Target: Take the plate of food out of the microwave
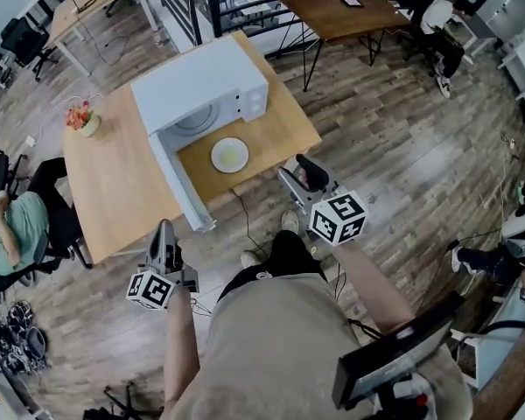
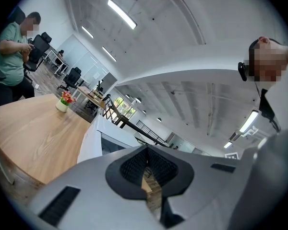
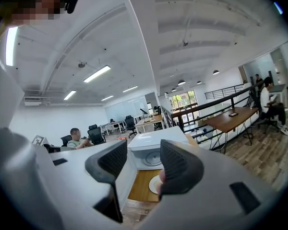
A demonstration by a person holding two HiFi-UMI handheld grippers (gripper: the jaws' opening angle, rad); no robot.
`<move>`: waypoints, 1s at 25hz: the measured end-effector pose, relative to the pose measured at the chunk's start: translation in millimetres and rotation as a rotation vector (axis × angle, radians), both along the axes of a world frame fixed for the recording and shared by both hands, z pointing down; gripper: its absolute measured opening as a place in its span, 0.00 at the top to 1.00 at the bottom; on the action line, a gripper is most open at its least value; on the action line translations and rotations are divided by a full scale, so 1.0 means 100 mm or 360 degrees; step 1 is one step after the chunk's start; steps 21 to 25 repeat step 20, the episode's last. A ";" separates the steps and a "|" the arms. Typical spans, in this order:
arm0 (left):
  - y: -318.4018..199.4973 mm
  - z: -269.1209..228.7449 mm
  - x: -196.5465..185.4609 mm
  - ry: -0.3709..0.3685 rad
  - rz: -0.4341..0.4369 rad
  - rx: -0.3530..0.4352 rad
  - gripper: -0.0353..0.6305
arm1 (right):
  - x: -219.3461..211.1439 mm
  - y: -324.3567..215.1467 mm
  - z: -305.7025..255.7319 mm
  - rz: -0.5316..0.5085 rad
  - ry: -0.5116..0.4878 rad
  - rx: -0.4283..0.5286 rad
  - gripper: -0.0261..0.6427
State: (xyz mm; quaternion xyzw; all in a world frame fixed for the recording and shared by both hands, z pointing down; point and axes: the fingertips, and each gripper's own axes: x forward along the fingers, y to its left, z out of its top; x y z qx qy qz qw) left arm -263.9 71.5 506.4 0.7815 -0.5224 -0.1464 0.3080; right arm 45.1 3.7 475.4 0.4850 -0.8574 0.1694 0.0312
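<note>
The plate of food (image 1: 230, 155) is sitting on the wooden table (image 1: 114, 191), at 5 o'clock from the white microwave (image 1: 201, 90), whose door (image 1: 182, 182) is hanging open. The right gripper (image 1: 297, 175) is hovering off the table edge at the plate's 4 o'clock, jaws spread around nothing. The left gripper (image 1: 164, 227), at the plate's 7 o'clock, is holding its jaws pressed together, empty. A flower pot (image 1: 86, 122) is standing at the microwave's 9 o'clock.

Plate (image 1: 230, 155): white, round, pale food on it, flat on desk (image 1: 114, 182) near right edge. Microwave (image 1: 201, 81): white, door (image 1: 182, 182) open.
</note>
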 end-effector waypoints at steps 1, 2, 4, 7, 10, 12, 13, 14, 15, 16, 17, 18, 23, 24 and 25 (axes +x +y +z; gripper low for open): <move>-0.02 0.00 0.01 -0.0007 0.0005 0.0000 0.94 | -0.01 -0.01 0.00 -0.0001 0.0002 0.0007 0.62; -0.05 0.01 0.03 -0.0008 0.0010 -0.0005 0.94 | -0.01 -0.04 0.00 0.0002 -0.0001 0.0013 0.64; -0.10 0.02 0.06 0.0004 0.0026 -0.0017 0.94 | -0.02 -0.07 0.01 0.0012 -0.0024 0.0005 0.64; -0.11 0.00 0.08 0.0008 0.0044 -0.0010 0.94 | -0.04 -0.07 0.05 0.0019 -0.0033 -0.0018 0.64; -0.14 0.00 0.05 0.0010 0.0045 -0.0011 0.94 | -0.08 -0.12 0.04 0.0028 -0.0032 -0.0018 0.64; -0.16 0.02 0.02 0.0011 0.0046 -0.0020 0.94 | -0.11 -0.14 0.02 0.0030 -0.0033 -0.0011 0.64; -0.16 0.03 0.01 0.0013 0.0049 -0.0021 0.94 | -0.13 -0.15 0.01 0.0030 -0.0034 -0.0007 0.64; -0.15 0.03 0.01 0.0017 0.0052 -0.0020 0.94 | -0.13 -0.15 0.01 0.0028 -0.0033 -0.0003 0.64; -0.15 0.03 0.01 0.0021 0.0056 -0.0017 0.94 | -0.14 -0.15 0.00 0.0028 -0.0032 -0.0001 0.64; -0.14 0.03 0.01 0.0025 0.0060 -0.0014 0.94 | -0.14 -0.15 0.00 0.0029 -0.0031 -0.0002 0.64; -0.14 0.03 0.02 0.0027 0.0063 -0.0012 0.94 | -0.14 -0.14 0.01 0.0030 -0.0032 -0.0005 0.64; -0.13 0.03 0.02 0.0026 0.0065 -0.0011 0.94 | -0.14 -0.14 0.02 0.0032 -0.0034 -0.0009 0.64; -0.12 0.02 0.02 0.0022 0.0068 -0.0011 0.94 | -0.14 -0.13 0.03 0.0036 -0.0039 -0.0020 0.64; -0.12 0.02 0.02 0.0022 0.0068 -0.0011 0.94 | -0.14 -0.13 0.03 0.0036 -0.0039 -0.0020 0.64; -0.12 0.02 0.02 0.0022 0.0068 -0.0011 0.94 | -0.14 -0.13 0.03 0.0036 -0.0039 -0.0020 0.64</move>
